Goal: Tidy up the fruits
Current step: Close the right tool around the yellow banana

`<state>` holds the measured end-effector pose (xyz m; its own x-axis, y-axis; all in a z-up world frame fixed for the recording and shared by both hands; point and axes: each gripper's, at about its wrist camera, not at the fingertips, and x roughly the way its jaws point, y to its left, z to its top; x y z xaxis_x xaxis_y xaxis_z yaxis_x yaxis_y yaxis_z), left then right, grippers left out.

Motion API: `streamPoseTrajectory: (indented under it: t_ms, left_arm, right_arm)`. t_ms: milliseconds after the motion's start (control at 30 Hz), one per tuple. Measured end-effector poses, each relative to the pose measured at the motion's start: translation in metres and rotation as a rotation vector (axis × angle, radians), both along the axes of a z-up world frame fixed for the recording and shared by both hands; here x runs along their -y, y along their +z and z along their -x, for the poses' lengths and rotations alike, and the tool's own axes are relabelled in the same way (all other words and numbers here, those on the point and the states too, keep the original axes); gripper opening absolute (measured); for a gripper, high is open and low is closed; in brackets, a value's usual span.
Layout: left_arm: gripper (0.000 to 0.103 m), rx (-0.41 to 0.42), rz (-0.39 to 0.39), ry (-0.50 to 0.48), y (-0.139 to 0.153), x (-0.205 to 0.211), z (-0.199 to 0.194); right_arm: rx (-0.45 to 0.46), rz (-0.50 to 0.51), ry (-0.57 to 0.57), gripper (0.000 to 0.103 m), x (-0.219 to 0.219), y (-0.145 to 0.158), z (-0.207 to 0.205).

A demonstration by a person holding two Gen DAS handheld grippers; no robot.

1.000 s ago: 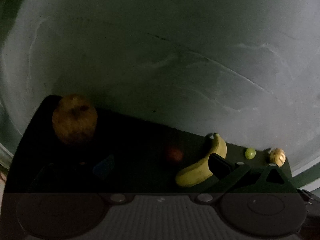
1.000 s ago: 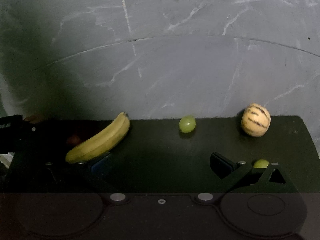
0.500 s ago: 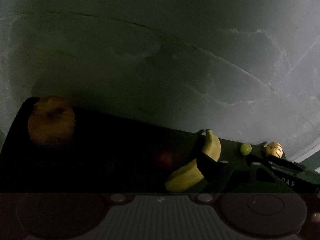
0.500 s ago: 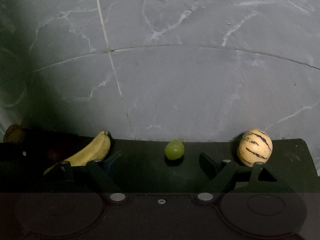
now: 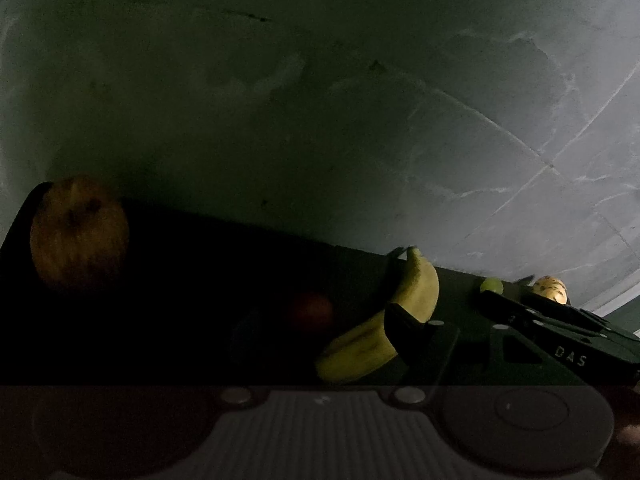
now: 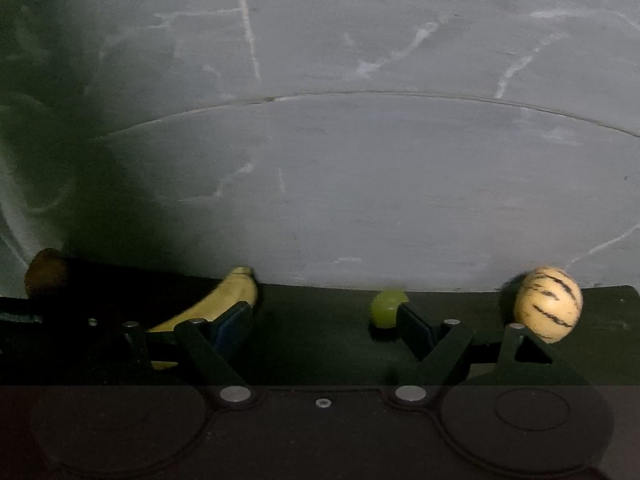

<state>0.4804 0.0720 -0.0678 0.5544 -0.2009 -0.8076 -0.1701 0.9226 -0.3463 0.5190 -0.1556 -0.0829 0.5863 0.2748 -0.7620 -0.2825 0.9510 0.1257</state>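
Two wide-spread, empty fingers of the right gripper (image 6: 324,316) frame bare mat; green grape (image 6: 386,307) touches the right finger, lower centre. Shifting right should centre it. Left gripper (image 5: 320,340), equally spread, holds nothing.

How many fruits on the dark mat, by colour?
Yellow: 1, banana
Green: 1, small round fruit
Cream with dark stripes: 1, striped fruit
Brownish-orange: 1, large round fruit
Reddish: 1, small fruit, dim in shadow
Total: 5
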Motion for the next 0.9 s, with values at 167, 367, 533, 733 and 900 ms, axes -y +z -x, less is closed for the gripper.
streamPoseTrajectory:
  t_ms: [167, 367, 533, 733, 900]
  left_arm:
    - [0.062, -0.016, 0.015, 0.010, -0.003, -0.005, -0.001]
    - [0.054, -0.031, 0.037, 0.016, -0.007, -0.010, -0.005]
    - [0.041, -0.065, 0.028, 0.027, -0.012, -0.012, -0.011]
    - [0.040, -0.061, 0.056, 0.044, -0.014, -0.017, -0.012]
    - [0.033, -0.062, 0.060, 0.050, -0.013, -0.022, -0.012]
  right_arm:
    - [-0.013, -0.024, 0.011, 0.079, -0.010, -0.001, -0.003]
    - [-0.027, -0.046, 0.013, 0.077, -0.018, -0.001, -0.009]
    - [-0.052, -0.060, 0.011, 0.075, -0.029, -0.006, -0.014]
    - [-0.082, -0.072, -0.002, 0.069, -0.038, -0.015, -0.020]
    - [-0.108, -0.093, -0.012, 0.061, -0.046, -0.017, -0.027]
